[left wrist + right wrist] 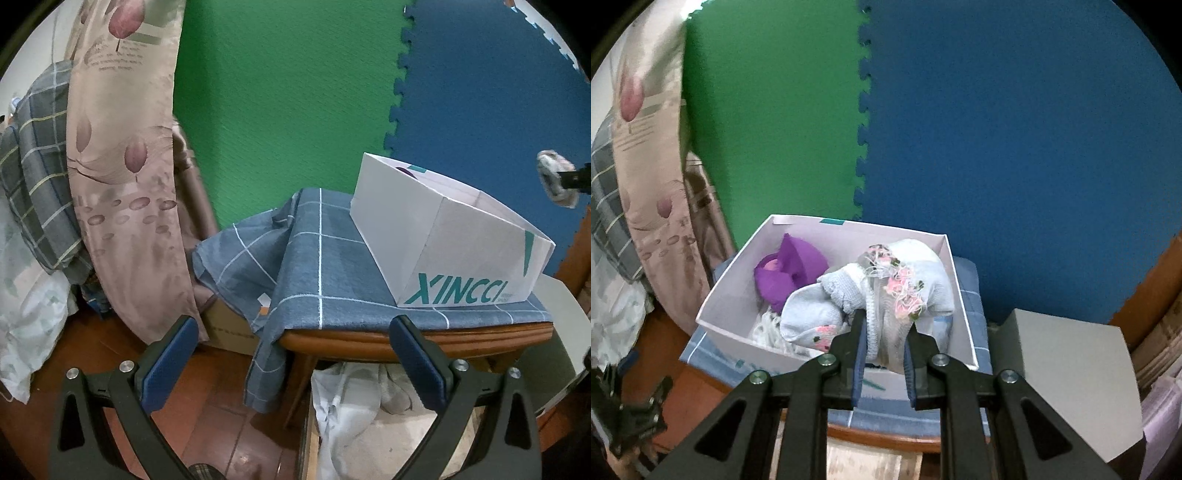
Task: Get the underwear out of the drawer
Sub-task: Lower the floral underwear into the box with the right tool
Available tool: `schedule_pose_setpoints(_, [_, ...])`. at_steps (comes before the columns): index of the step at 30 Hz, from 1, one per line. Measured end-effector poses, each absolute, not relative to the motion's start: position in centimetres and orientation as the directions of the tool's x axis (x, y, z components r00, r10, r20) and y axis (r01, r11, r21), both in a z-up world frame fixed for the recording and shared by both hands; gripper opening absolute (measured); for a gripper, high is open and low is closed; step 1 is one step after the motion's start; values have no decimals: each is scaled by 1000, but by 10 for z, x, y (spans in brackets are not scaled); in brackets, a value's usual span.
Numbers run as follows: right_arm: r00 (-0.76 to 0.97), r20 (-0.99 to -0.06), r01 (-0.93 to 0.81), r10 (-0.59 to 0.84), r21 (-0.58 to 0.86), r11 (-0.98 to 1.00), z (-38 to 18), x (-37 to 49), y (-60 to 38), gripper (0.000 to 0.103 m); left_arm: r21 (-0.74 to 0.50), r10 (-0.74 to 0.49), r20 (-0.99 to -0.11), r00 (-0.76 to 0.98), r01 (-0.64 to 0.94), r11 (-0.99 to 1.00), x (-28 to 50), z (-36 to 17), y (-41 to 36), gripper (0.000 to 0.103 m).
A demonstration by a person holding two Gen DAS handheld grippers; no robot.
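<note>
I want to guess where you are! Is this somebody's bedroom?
Probably a bedroom. There's piled bedding, a flowery pillow, and a wooden stand with an open drawer of clothes under a white box holding folded underwear.

Green foam mat point(288, 92) joins blue one point(1015, 129) (jigsaw edge) — wooden floor point(207, 406) below.

Matt white cardboard box point(731, 295) with teal print. Soft knitted pale-blue underwear point(923, 284) with pink embroidered flowers. Woven blue checked cloth point(332, 266) over glossy varnished wooden tabletop point(351, 338). Rough matt foam mats point(1015, 129). Matt black plastic claw point(295, 354), smooth blue pads point(168, 363), shiny metal rivets.
</note>
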State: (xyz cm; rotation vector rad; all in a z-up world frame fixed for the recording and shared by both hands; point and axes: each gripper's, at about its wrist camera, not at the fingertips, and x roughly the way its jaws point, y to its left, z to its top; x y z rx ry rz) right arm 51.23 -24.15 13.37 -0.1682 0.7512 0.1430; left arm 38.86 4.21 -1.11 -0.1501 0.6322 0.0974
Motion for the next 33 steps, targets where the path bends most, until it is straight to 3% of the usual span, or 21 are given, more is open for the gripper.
schedule_pose_setpoints(19, [646, -762, -108, 37, -43, 993, 36, 579, -246, 18, -96, -9, -628, 778, -66, 993, 397, -21, 24, 102])
schedule_pose_setpoints(33, [682, -731, -88, 20, -56, 995, 29, 576, -245, 19, -79, -29, -649, 761, -30, 996, 399, -26, 11, 102])
